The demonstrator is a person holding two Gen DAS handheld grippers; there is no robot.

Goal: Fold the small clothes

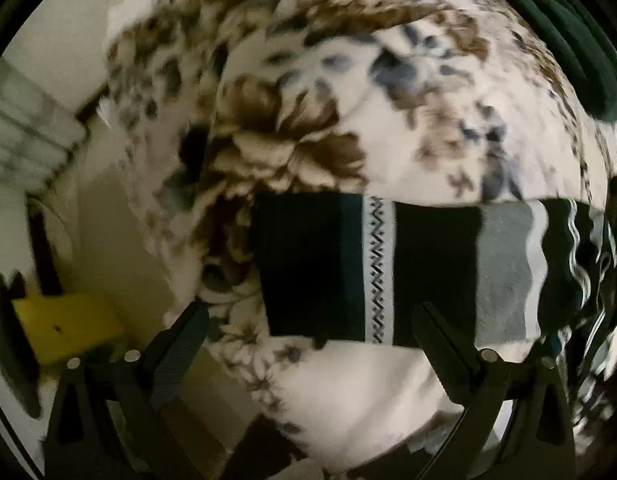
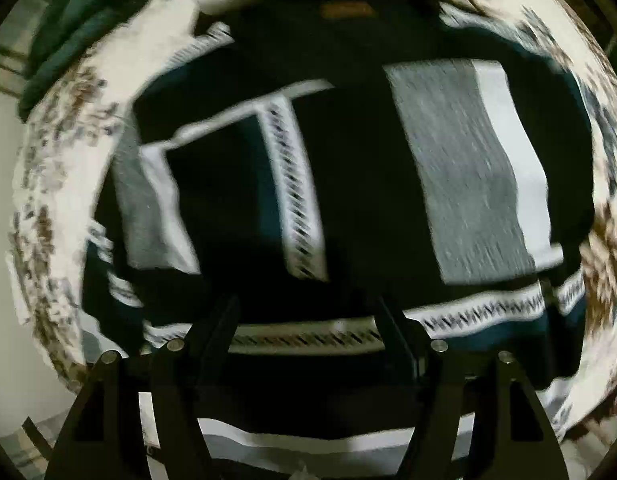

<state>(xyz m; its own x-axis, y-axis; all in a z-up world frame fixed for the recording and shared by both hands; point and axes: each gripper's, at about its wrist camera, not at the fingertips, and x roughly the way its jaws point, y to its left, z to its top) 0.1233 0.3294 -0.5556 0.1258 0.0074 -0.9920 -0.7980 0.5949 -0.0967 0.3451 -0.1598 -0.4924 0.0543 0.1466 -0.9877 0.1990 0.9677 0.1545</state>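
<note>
1. no container is showing clearly; a blurred yellow box-like shape (image 1: 68, 328) is sitting at the lower left of the left wrist view, and whether it is holding anything cannot be told.
2. the dark knitted garment with grey and white bands and a zigzag stripe (image 2: 348, 184) is lying spread on a white bedcover printed with brown and grey flowers (image 1: 292, 128), filling the centre of the right wrist view.
3. in the left wrist view a folded sleeve-like part of it is reaching from the right edge to the centre.
4. the left gripper (image 1: 308, 320) is hanging with fingers wide apart, gripping nothing, above the garment's lower edge.
5. the right gripper (image 2: 308, 312) is standing with fingers apart over the garment, clamping nothing; whether the tips are touching cloth cannot be told.
</note>
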